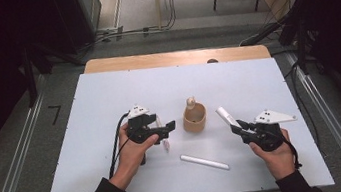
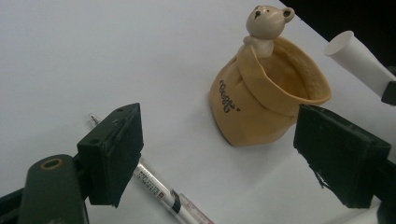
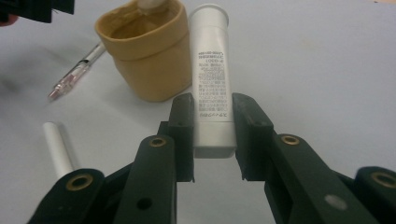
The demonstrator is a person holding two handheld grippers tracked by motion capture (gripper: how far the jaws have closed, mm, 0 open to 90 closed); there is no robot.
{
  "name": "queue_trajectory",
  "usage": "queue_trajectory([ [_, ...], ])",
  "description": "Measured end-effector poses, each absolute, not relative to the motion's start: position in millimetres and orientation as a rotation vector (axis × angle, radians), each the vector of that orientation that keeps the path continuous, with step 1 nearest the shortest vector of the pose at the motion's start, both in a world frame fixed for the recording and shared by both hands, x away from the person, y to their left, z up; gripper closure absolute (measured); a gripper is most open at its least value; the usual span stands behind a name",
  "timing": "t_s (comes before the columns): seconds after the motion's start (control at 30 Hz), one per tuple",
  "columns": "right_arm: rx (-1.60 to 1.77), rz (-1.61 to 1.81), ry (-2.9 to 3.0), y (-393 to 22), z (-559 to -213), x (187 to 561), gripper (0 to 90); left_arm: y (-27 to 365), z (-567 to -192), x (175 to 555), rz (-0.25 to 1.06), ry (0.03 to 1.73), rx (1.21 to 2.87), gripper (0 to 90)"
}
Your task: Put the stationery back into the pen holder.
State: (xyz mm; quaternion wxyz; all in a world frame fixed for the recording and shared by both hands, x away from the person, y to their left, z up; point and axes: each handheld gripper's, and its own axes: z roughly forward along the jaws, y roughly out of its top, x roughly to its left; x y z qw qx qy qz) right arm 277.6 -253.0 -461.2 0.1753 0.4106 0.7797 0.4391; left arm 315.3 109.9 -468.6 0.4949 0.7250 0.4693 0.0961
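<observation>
between the pads of the right gripper [image 3: 212, 140], pinched by its lower end, a white tube [image 3: 212, 79], raised off the table and angled toward the tan bear-topped holder [image 3: 149, 56] just ahead of the fingertips. mid-carry, by the look of it. next: tip the tube's free end over the rim, lower, release. left gripper [image 2: 219, 154] spread wide with nothing between; pen [image 2: 161, 193] under its fingers; white stick [image 1: 204, 162] lying near the right fingers.
</observation>
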Motion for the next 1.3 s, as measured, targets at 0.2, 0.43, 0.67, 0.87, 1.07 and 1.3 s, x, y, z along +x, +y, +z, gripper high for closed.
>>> queue_trajectory([
  [0.2,1.126,1.265,2.234,-241,-458,274,69.0,108,-467,314,0.223,1.130,1.758,16.9],
  [0.43,1.090,1.295,2.244,-233,-455,271,69.0,106,-466,313,0.209,1.124,1.756,16.9],
  [0.67,1.042,1.315,2.271,-219,-452,269,69.1,103,-462,310,0.185,1.105,1.750,16.9],
  [0.87,1.015,1.326,2.287,-209,-452,268,69.0,103,-461,309,0.170,1.102,1.741,18.0],
  [1.07,0.978,1.334,2.310,-199,-451,266,69.0,101,-460,308,0.143,1.092,1.735,18.2],
  [1.3,0.950,1.339,2.323,-189,-451,265,69.0,100,-459,307,0.135,1.084,1.735,18.2],
])
